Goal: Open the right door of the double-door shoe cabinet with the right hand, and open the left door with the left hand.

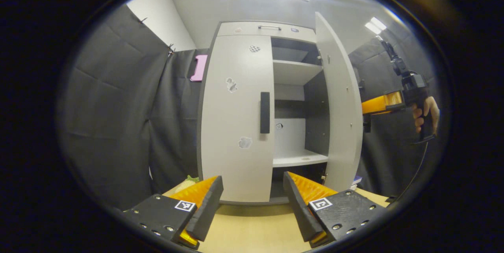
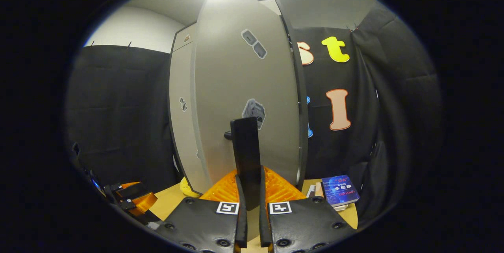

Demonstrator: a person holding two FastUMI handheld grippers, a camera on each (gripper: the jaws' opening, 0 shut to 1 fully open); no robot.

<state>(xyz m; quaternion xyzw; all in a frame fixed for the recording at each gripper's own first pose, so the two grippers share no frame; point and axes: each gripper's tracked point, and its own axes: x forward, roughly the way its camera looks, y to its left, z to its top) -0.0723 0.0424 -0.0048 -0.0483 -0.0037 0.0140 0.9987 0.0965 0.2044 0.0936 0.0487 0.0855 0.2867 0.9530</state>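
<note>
Your right claw (image 2: 251, 221) squeezes the black bar handle (image 2: 246, 158) of the swung-open grey right door (image 2: 244, 87). Your left claw (image 1: 252, 202) is spread wide, the closed grey left door (image 1: 232, 119) straight ahead.

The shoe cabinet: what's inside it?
Through the open right door, the cabinet shows bare shelves, with only a small mark on the lower one. The left door is shut, so that half is hidden.

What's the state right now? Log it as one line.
right gripper: shut on black bar handle of open grey right door | left gripper: open, facing closed grey left door | task: left door pending
</note>
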